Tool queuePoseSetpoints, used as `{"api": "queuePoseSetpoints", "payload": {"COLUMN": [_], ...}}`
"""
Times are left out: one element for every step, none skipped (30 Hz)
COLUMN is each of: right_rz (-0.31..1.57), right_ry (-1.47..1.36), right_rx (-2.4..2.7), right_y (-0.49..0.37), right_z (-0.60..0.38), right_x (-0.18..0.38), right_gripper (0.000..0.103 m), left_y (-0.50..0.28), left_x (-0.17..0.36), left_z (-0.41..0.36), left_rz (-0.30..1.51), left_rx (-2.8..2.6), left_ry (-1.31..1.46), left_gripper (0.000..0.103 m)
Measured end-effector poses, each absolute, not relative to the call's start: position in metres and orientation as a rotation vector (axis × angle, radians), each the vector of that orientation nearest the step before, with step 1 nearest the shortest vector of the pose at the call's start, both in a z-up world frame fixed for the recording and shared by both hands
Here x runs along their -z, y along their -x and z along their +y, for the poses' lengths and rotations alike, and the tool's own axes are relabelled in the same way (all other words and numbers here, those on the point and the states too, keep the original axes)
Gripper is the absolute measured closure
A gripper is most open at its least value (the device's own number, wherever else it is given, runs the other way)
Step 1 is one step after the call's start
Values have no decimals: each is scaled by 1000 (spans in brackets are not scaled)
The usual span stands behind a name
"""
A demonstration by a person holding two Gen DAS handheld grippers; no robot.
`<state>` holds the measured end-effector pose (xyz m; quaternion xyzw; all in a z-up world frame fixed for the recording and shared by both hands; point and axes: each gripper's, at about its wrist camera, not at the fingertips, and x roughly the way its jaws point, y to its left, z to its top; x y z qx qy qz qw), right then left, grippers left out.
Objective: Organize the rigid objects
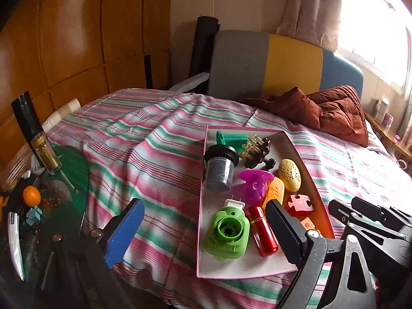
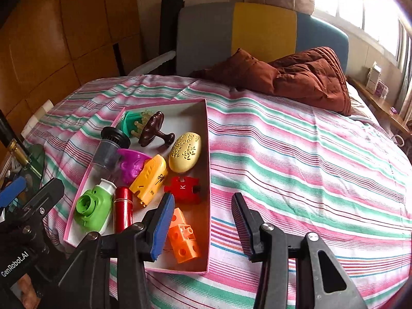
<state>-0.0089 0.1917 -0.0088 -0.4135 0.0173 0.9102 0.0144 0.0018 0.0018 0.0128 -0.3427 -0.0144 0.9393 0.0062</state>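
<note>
My right fingers (image 2: 203, 228) hang half-spread and empty over the near end of the pink-rimmed box (image 2: 208, 180) on the striped bed (image 2: 296, 159), one pad above the orange building block (image 2: 184, 239), the other outside the box's right wall. My left fingers (image 1: 206, 234) stand wide apart, holding nothing, straddling the box's near left corner above the green plug-in device (image 1: 228, 231) and red cylinder (image 1: 261, 231).

The rigid objects all appear gathered in the box: a yellow perforated egg-shaped case (image 2: 185, 152), a red puzzle-shaped piece (image 2: 184, 189) marked "K", a yellow-orange casing (image 2: 150, 179) with small black print too fine to read, a magenta plastic piece (image 2: 132, 166), a clear cup with a black lid (image 2: 109, 149), a brown hair claw (image 2: 154, 128) and a green toothed piece (image 2: 131, 123). Nothing loose shows on the bedspread itself.

The sorting looks at or near its end; any next move would call for tidying the crowded pieces or drawing both hands clear. "GenRobot.AI" reads on the left tool's body.
</note>
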Motion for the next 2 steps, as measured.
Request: {"api": "queuePoseSetpoints", "payload": {"right_rz": [43,40], "right_ry": [1272,1261], "right_rx": [-2832,-2836], "right_y": [7,7], "right_z": [192,191], "right_x": [7,6], "right_gripper": [57,57], "left_y": [-3,-3], "left_x": [-13,-14], "left_z": [2,2], "left_rz": [-30,-19], "left_rx": [-2951,-2955], "left_ry": [1076,1078], "left_gripper": [7,6]}}
